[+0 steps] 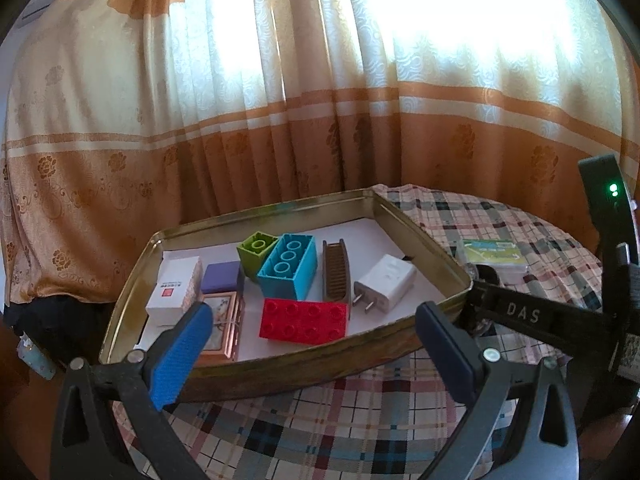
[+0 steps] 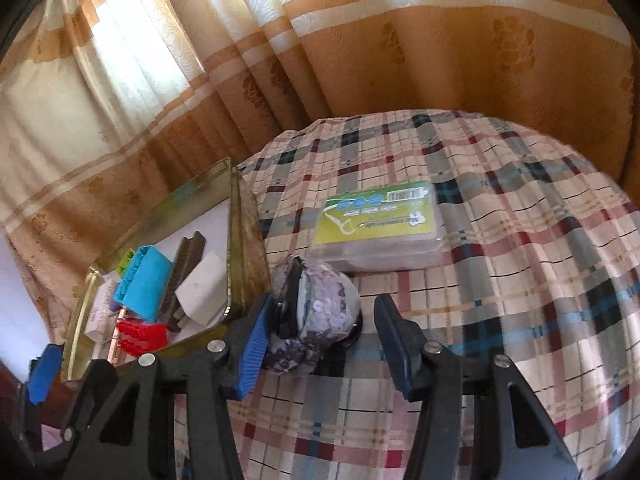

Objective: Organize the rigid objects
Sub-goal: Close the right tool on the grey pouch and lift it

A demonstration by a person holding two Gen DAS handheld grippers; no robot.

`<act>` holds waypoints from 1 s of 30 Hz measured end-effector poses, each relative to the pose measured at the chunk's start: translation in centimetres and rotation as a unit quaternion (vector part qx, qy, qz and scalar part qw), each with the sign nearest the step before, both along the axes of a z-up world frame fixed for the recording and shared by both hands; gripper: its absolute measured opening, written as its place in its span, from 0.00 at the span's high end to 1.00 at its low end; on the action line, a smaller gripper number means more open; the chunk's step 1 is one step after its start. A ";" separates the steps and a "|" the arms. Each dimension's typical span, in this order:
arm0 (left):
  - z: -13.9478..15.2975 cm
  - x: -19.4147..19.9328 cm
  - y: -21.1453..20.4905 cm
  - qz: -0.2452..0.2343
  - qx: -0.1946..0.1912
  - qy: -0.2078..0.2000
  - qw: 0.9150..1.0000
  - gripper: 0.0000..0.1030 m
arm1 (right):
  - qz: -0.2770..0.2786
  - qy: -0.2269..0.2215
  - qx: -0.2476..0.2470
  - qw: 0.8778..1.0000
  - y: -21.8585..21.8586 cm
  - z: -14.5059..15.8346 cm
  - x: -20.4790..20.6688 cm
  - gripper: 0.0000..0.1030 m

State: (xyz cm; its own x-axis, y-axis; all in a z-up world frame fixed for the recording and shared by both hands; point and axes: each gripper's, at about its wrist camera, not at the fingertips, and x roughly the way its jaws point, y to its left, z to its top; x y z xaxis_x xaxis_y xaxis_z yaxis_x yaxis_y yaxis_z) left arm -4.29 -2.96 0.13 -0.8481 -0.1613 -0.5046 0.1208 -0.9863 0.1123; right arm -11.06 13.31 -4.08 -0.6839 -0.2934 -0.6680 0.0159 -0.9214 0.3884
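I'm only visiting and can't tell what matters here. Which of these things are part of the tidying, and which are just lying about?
Part of the tidying:
- metal tray, with red brick, blue brick, green brick, white charger, white box
- sequined purple object, between the open right tongs
- green-labelled plastic case
- left tongs, open

Just lying about:
- curtain
- plaid tablecloth
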 end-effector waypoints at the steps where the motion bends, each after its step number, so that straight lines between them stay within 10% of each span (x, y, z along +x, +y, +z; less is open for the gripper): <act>1: 0.0 0.0 0.1 0.000 -0.001 0.000 1.000 0.00 | -0.001 0.002 -0.007 1.000 0.1 -0.1 -0.1 0.47; 17: -0.4 -0.5 0.8 -0.003 -0.006 -0.012 1.000 0.00 | -0.025 0.054 -0.044 0.997 2.5 1.2 2.3 0.57; 30: 0.6 -3.3 8.2 -0.142 0.015 -0.018 0.990 0.01 | -0.191 0.121 0.054 0.973 10.5 4.0 4.7 0.57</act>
